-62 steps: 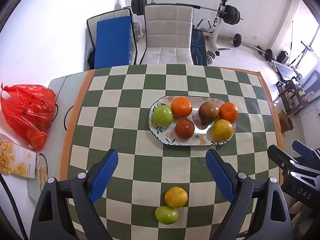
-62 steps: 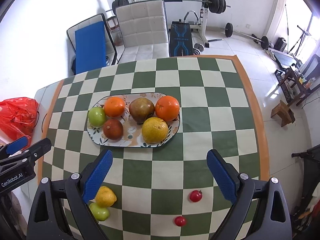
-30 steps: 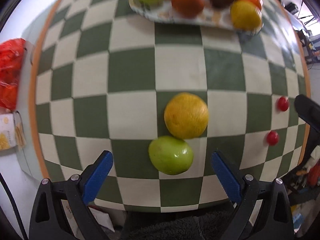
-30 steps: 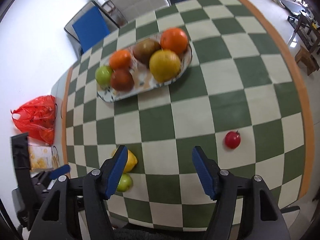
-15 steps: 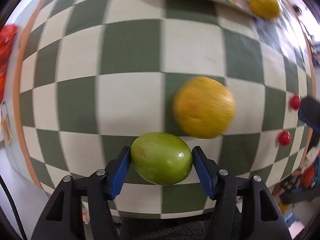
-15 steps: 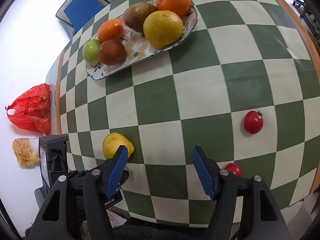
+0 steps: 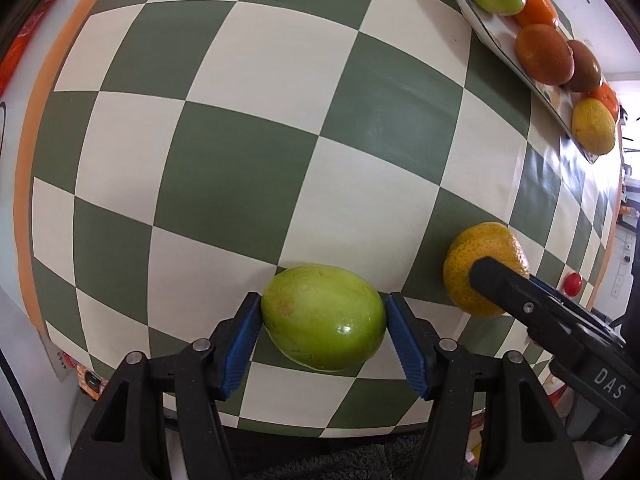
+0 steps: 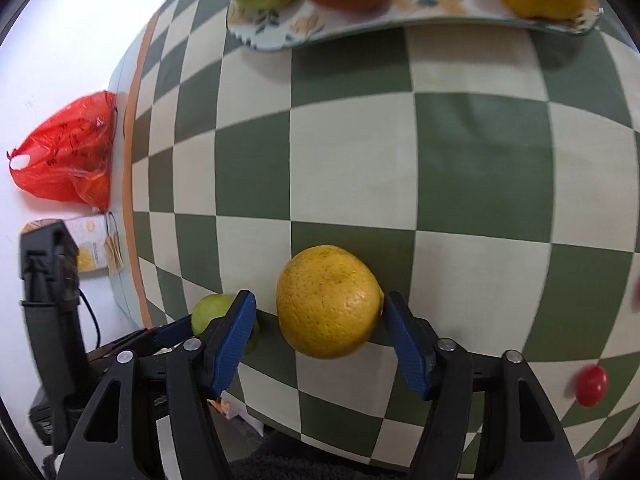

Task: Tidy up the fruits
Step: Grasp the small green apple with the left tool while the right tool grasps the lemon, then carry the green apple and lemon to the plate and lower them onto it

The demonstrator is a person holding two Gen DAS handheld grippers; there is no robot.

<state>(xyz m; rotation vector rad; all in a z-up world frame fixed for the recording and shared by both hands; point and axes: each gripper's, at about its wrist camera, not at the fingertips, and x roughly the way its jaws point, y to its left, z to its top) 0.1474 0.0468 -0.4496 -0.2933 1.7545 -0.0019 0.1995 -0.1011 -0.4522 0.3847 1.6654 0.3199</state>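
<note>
My left gripper (image 7: 323, 316) is shut on a green fruit (image 7: 324, 316) that rests on the checkered table near its front edge; both blue pads touch its sides. A yellow-orange citrus (image 8: 328, 300) lies between the jaws of my right gripper (image 8: 318, 312); the right pad touches it, and a small gap shows at the left pad. The citrus also shows in the left wrist view (image 7: 480, 256), partly behind the right gripper's finger. The green fruit peeks out in the right wrist view (image 8: 210, 310).
A patterned oval plate (image 8: 420, 20) with several fruits sits at the far side, also seen in the left wrist view (image 7: 496, 40). Small red tomatoes (image 8: 591, 385) (image 7: 573, 283) lie to the right. A red plastic bag (image 8: 64, 160) and a snack packet (image 8: 92, 252) lie left of the tablecloth.
The left gripper has closed on the green fruit and the view has turned. The right gripper has dropped down and moved in around the yellow citrus.
</note>
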